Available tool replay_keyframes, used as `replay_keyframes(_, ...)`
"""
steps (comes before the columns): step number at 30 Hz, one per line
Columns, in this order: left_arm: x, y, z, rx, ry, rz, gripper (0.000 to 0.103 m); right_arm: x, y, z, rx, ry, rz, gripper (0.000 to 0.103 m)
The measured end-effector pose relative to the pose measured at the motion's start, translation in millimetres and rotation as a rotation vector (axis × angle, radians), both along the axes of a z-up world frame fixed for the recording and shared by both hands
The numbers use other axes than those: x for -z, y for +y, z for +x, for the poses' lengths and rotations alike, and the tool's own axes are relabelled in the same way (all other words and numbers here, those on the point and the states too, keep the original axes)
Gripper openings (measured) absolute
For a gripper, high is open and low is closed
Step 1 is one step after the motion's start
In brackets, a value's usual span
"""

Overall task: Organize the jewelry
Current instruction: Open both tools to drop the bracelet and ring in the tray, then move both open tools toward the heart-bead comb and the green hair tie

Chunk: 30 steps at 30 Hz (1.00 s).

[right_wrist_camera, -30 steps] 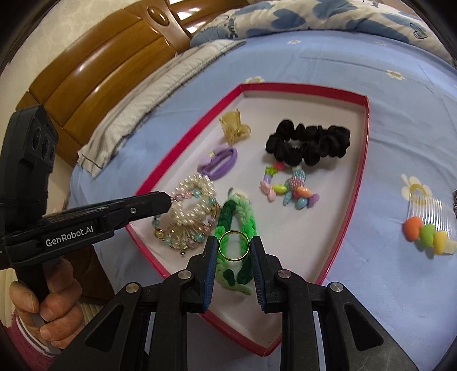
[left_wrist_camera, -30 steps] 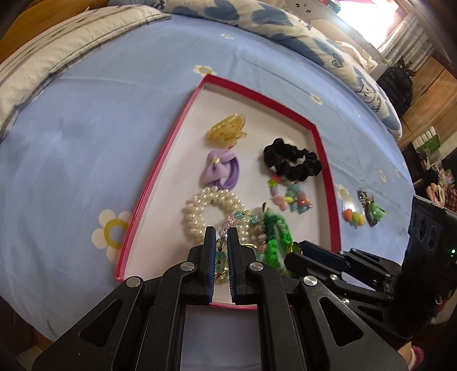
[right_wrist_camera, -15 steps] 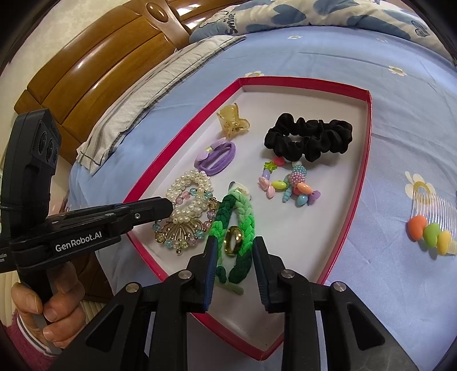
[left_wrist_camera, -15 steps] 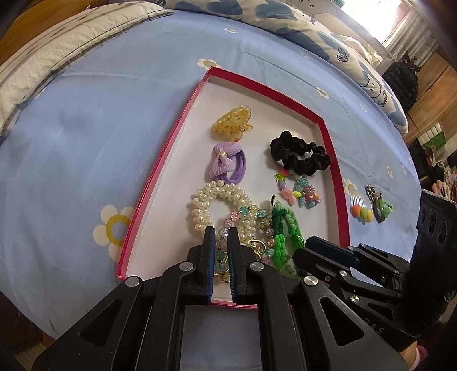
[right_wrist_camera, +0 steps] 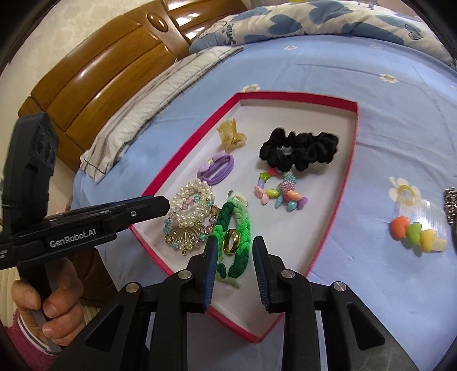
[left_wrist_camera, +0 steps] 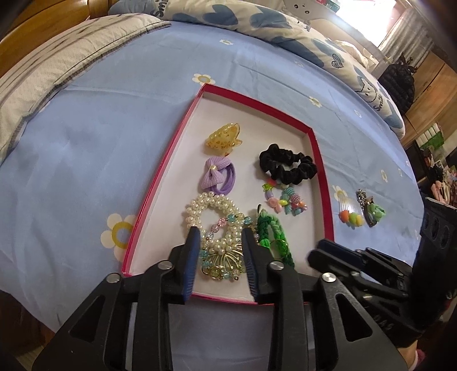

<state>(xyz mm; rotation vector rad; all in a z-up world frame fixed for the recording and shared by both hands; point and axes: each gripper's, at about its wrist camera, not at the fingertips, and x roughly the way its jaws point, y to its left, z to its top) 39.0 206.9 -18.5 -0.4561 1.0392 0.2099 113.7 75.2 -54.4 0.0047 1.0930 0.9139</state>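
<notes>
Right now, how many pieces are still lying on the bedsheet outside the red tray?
2, both right of the red tray: a comb clip with orange, green and yellow beads and a green-flower clip beside it. More may lie outside the pictures.

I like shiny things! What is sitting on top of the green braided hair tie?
A gold ring lies on the green braided hair tie, inside the red tray. The braid under the ring is hidden.

A home bedroom: wooden headboard (right_wrist_camera: 94,82), blue floral bedsheet (left_wrist_camera: 85,148), pillows (left_wrist_camera: 257,22).
</notes>
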Motion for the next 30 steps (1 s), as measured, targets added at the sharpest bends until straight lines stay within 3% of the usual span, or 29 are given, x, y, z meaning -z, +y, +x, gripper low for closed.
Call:
replay_keyframes(8,-12.4,-24.0,7.7,0.054,-0.021,0.002,0.03,-17.2,-66.2,5.4,0.143,-0.013,0.036,0.03)
replay_keyframes(18,-20.5,-84.0,29.7,0.195,-0.031,0.018,0.036,-11.9,-163.4,22.6,0.383,0.009,0.033,0.032)
replay_keyframes(30,-19.1,-151.0,65.8,0.374,-0.02,0.051,0.048,-7.6,-213.5,40.9,0.515,0.008,0.04,0.036)
